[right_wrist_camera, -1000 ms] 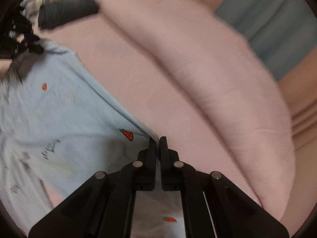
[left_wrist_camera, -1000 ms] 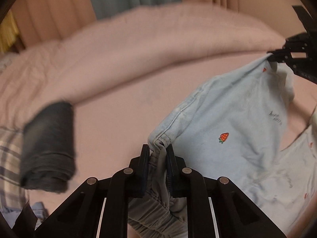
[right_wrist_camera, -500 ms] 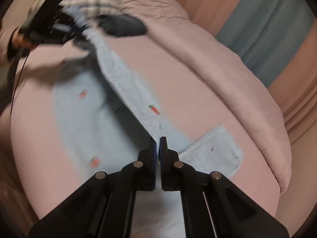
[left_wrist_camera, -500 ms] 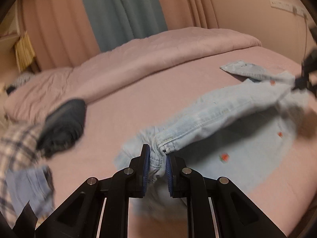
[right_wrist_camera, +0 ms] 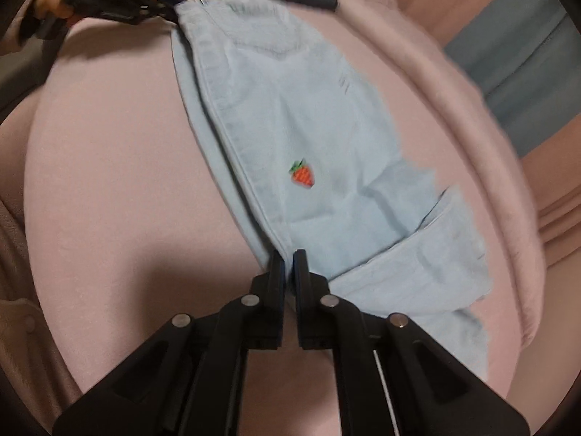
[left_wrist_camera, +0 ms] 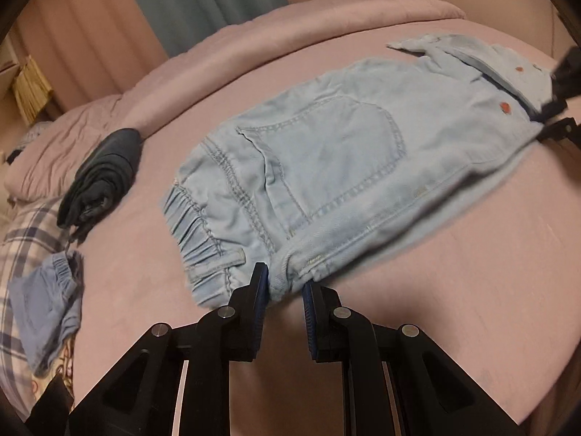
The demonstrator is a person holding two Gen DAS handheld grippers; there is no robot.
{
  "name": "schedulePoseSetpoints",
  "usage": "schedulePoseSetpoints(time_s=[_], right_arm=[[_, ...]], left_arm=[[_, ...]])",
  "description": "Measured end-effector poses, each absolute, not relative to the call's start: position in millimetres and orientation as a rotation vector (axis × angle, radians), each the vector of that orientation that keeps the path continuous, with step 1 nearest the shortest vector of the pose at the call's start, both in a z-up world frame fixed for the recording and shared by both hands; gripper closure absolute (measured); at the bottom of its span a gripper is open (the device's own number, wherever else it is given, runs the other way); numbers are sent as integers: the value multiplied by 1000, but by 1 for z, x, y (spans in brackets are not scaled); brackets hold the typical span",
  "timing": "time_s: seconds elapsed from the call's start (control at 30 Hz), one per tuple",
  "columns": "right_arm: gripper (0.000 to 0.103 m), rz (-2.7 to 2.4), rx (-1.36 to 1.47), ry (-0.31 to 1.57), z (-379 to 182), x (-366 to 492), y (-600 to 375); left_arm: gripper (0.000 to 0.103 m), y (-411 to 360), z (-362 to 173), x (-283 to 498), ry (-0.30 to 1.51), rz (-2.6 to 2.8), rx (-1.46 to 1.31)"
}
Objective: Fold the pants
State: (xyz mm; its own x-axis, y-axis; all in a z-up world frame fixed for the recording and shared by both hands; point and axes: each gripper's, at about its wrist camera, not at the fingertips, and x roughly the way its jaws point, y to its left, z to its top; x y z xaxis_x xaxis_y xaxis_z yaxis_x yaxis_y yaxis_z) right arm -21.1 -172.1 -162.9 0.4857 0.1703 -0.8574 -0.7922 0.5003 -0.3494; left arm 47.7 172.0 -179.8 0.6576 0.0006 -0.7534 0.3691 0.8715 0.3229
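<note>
Across the broad pink bedspread (left_wrist_camera: 417, 327) the pale blue denim pants with small embroidered strawberries (left_wrist_camera: 326, 167) lay flat, back pocket up, apparently already doubled leg over leg, the elastic waistband toward the left gripper and the leg ends toward the right. The step in hand looked like the close of laying out and smoothing, with the crosswise fold not yet made. One cuff lay turned askew at the far end, so the next move probably called for straightening it, then carrying the leg ends over toward the waistband while the waist corner was kept pinned. Off to the left sat a plaid cloth (left_wrist_camera: 21, 239), a rolled dark grey garment (left_wrist_camera: 101, 174) and a crumpled blue piece (left_wrist_camera: 47, 309), well apart from the pants. The left gripper (left_wrist_camera: 285, 289) sat low at the waistband's near corner, pointing forward along the bed, its fingers parted with the denim corner lying loosely between them rather than clamped. The right gripper (right_wrist_camera: 289, 265) reached in at the leg's near edge, fingers almost together and pinching the seam there.
</note>
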Motion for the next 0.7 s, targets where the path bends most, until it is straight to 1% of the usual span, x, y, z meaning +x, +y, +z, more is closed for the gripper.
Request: schedulePoseSetpoints(time_s=[0.03, 0.07, 0.1, 0.13, 0.17, 0.23, 0.27, 0.3, 0.33, 0.37, 0.43, 0.47, 0.5, 0.57, 0.6, 0.67, 0.7], right_arm=[[83, 675, -819, 878, -160, -21, -174], [66, 691, -785, 896, -156, -20, -176], [52, 722, -716, 930, -149, -19, -181], [49, 739, -626, 953, -138, -16, -189], [49, 736, -554, 959, -128, -13, -197], [48, 701, -401, 965, -107, -2, -218], [47, 674, -322, 959, -98, 7, -228], [44, 644, -237, 952, -88, 21, -240], [42, 607, -169, 946, -80, 37, -249], [38, 560, -125, 945, -75, 51, -255], [38, 438, -91, 971, -71, 91, -261], [37, 385, -89, 978, -73, 109, -262], [39, 346, -79, 1015, -79, 132, -261], [39, 265, -17, 1108, -99, 181, -261], [41, 221, 10, 1170, -115, 209, -258], [41, 162, 24, 1214, -134, 236, -254], [44, 131, 5, 1241, -144, 249, -248]], left_arm=[[84, 176, -176, 44, 849, -222, 453], [80, 181, -172, 39, 866, -231, 407], [79, 188, -168, 34, 882, -244, 351], [78, 192, -162, 31, 887, -243, 312], [77, 195, -157, 29, 885, -239, 278], [72, 192, -143, 29, 866, -251, 215], [61, 185, -135, 34, 850, -281, 173], [49, 177, -129, 36, 838, -309, 145], [43, 168, -125, 40, 823, -343, 118], [35, 154, -122, 47, 815, -384, 91], [34, 122, -122, 62, 823, -475, 38], [34, 106, -125, 71, 834, -515, 10], [34, 87, -128, 81, 845, -553, -12], [34, 56, -135, 96, 851, -611, -34], [34, 39, -138, 103, 854, -633, -33], [34, 11, -147, 116, 874, -660, -34], [34, 4, -151, 120, 887, -669, -39]])
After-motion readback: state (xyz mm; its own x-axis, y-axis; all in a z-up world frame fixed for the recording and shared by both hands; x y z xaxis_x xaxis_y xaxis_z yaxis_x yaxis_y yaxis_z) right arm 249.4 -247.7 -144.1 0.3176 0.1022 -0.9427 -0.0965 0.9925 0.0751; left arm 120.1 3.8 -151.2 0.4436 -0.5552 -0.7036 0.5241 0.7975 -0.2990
